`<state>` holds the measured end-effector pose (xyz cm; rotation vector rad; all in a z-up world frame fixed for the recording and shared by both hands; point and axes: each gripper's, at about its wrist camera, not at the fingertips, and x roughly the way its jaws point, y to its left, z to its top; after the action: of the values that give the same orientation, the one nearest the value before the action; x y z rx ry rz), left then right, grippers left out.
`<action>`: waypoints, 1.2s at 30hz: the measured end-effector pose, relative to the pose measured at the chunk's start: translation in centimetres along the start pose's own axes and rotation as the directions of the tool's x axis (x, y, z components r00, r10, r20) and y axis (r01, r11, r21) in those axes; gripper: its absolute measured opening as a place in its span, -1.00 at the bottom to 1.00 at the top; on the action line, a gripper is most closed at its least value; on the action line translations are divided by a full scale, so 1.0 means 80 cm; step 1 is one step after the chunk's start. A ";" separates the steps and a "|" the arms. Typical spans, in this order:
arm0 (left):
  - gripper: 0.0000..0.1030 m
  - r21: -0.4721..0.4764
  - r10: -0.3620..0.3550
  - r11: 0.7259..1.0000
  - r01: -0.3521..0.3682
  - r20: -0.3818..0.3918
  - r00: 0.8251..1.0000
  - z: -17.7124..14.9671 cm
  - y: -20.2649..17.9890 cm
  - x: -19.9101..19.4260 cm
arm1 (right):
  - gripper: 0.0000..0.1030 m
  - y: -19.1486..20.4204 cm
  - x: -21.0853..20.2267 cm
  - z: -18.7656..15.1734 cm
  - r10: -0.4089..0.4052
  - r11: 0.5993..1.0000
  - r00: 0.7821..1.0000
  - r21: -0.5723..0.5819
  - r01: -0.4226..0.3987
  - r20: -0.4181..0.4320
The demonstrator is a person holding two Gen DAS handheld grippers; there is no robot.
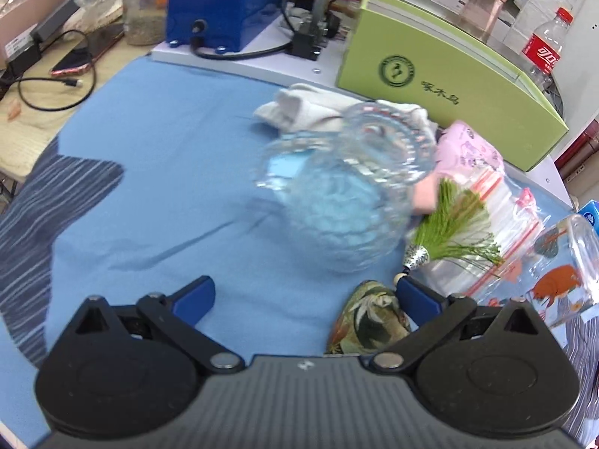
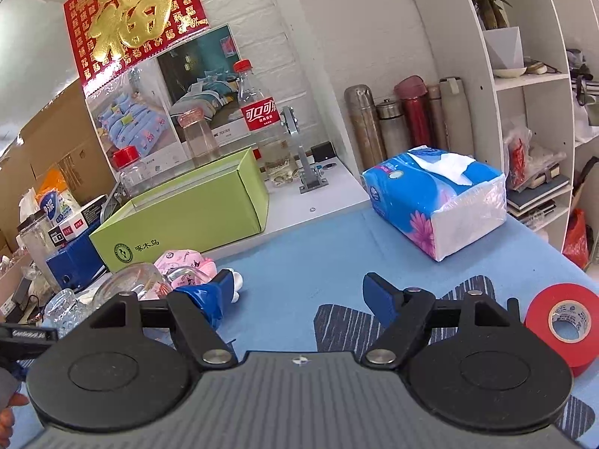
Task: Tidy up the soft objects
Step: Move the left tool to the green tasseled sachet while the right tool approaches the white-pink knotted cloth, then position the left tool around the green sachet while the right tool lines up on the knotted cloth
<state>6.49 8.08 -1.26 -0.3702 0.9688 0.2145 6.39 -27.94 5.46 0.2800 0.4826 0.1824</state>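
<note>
We are holding the left gripper and right gripper wide apart and empty over the tabletop, noting white cloth, pink cloth, glass jar.

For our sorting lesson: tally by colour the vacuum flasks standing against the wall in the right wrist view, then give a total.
Silver flasks: 2
Red flask: 1
Beige flasks: 2
Total: 5
</note>
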 end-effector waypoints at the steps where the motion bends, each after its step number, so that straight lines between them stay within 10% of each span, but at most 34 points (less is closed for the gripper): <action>1: 0.99 0.000 0.003 1.000 -0.003 -0.003 1.000 -0.001 0.009 -0.004 | 0.21 0.002 0.000 0.001 -0.001 1.000 1.000 0.000 0.001 -0.001; 8: 0.98 0.023 0.191 0.981 -0.192 0.032 0.981 0.001 0.086 -0.026 | 0.21 0.026 0.000 0.005 -0.008 1.000 1.000 -0.030 0.008 0.001; 12: 0.98 -0.053 0.053 0.997 -0.052 0.032 0.998 0.000 0.131 -0.044 | 0.21 0.033 0.006 0.005 -0.016 0.999 1.000 -0.043 0.015 -0.013; 17: 0.98 0.114 -0.152 0.982 0.149 0.015 0.988 -0.003 0.085 -0.059 | 0.21 0.035 0.014 0.010 -0.022 0.999 0.999 -0.043 0.020 -0.028; 21: 0.99 0.270 -0.133 0.955 0.127 0.005 0.991 -0.017 0.036 -0.035 | 0.21 0.036 0.017 0.013 -0.036 0.996 0.998 -0.080 0.032 -0.047; 31: 0.99 0.302 0.018 0.953 -0.029 0.038 0.999 -0.009 0.047 0.006 | 0.22 0.046 0.088 0.064 0.009 0.979 0.985 -0.201 -0.044 -0.170; 36: 0.99 0.309 0.034 0.950 -0.048 0.050 0.998 -0.008 0.045 0.009 | 0.22 0.081 0.185 0.095 0.068 0.939 0.922 -0.287 -0.188 -0.381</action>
<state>5.15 11.15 -2.91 -0.0560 0.9499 0.1042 22.21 -20.02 7.52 -0.0455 0.7966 0.4436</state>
